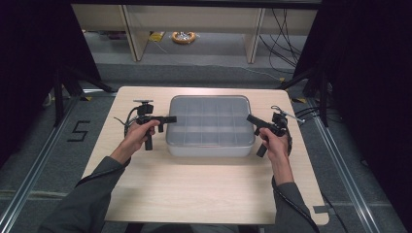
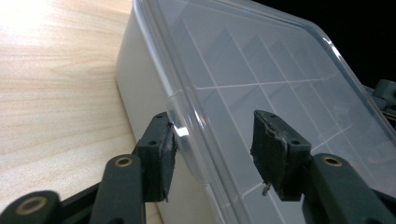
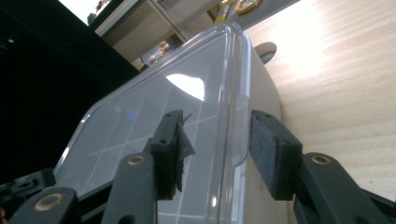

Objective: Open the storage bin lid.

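Both grippers, left gripper [image 1: 171, 119] at nine o'clock and right gripper [image 1: 249, 118] at three, straddle the lid [image 1: 210, 116] tabs of the box [image 1: 209, 145], jaws not yet clamped, apparently to pry it off.

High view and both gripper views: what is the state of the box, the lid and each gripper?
Box: upright, closed; nothing seen in its compartments.
Lid: on the box, flat.
Left gripper: open, jaws astride the lid's edge, one pad at the rim, the other apart from it.
Right gripper: open, jaws astride the lid's opposite edge, not pressing.
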